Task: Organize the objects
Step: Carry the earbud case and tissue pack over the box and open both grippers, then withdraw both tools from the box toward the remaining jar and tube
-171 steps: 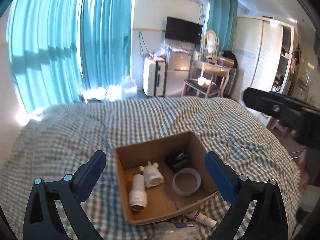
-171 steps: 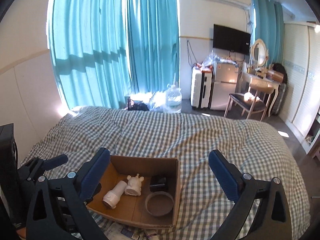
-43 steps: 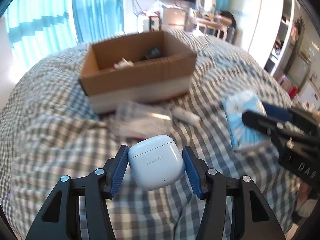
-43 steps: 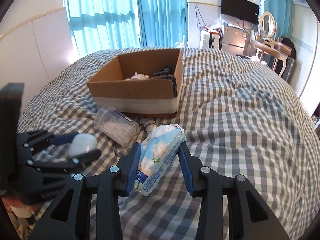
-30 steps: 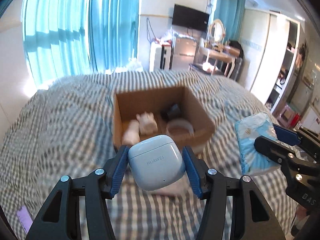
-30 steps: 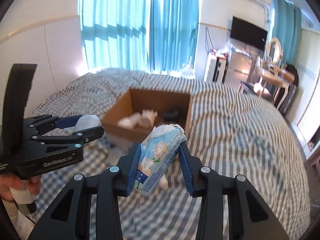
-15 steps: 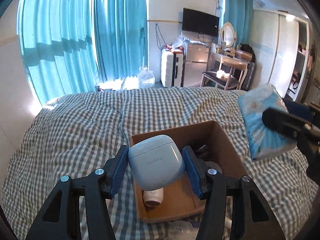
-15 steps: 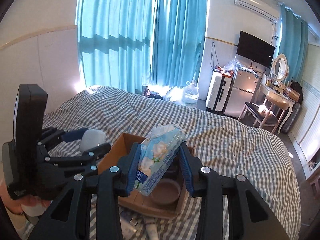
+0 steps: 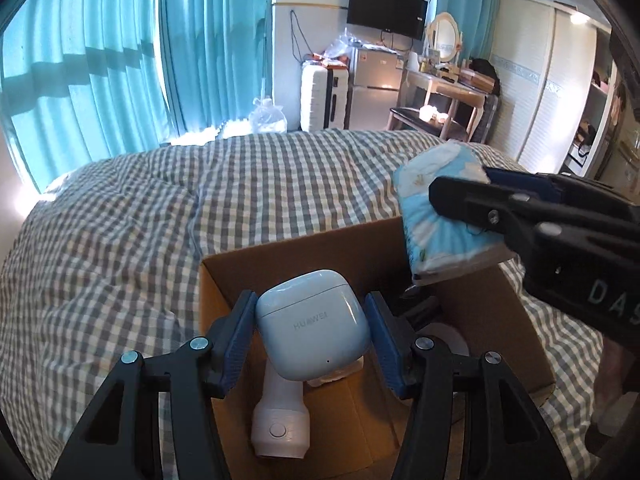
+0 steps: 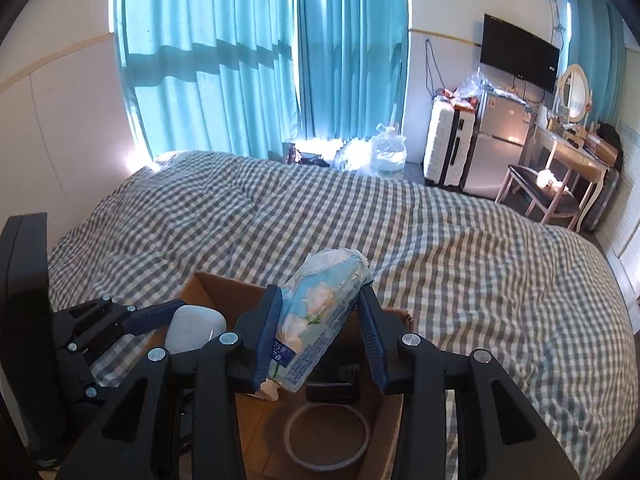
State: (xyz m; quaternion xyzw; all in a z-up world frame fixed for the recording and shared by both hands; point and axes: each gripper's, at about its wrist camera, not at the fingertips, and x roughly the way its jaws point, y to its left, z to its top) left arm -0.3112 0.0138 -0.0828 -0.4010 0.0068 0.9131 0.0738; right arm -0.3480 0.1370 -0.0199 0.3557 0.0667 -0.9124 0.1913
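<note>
My left gripper (image 9: pixel 311 335) is shut on a white Huawei earbud case (image 9: pixel 312 330) and holds it above the left part of an open cardboard box (image 9: pixel 280 256) on the bed. My right gripper (image 10: pixel 318 340) is shut on a blue floral tissue pack (image 10: pixel 320 312) and holds it above the box's right part (image 10: pixel 216 292); the pack also shows in the left wrist view (image 9: pixel 440 216). The earbud case also shows in the right wrist view (image 10: pixel 194 332). In the box lie a white cylindrical device (image 9: pixel 280 428), a tape roll (image 10: pixel 326 436) and a black item (image 10: pixel 334 384).
The box sits on a grey-and-white checked bedspread (image 10: pixel 440 240). Beyond the bed are teal curtains (image 10: pixel 260 52), a water jug (image 10: pixel 387 152), a white suitcase (image 10: pixel 444 140), a small fridge (image 10: pixel 500 136), and a dressing table with chair (image 10: pixel 560 176).
Both grippers have come closer over the box with their loads still held. The tissue pack now hangs above the box's right side, the earbud case above its left.
</note>
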